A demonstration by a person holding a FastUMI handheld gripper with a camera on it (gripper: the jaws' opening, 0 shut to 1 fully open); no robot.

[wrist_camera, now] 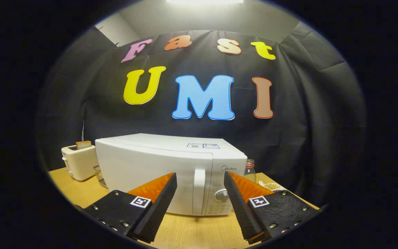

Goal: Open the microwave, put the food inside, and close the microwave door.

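The wooden table (81, 193) carries everything here, and the biggest thing on it is the white microwave (150, 166), which stands square in front of me with its door shut. I hold my gripper (200, 181) low and level with it, fingers spread wide and empty, so that the door's vertical handle (199, 190) sits in the gap between the fingertips, a little beyond them and not yet touched. I judge that is the right line for the first step: the handle is a tall bar on the door's right edge, beside the control panel and its round dial (222, 195), so I want one finger on each side of it before I close and pull.

Off to the left of the oven stands a white toaster (78, 162) with a slice of bread (83, 144) poking from its slot. Between toaster and oven something like a wire basket (99, 176) peeks out, though it is mostly hidden and I cannot be sure. On the oven's right stands a small glass jar (250, 170), and nearer to me a small dish of pale nuts or beans (271, 187), which may be the food to go inside.
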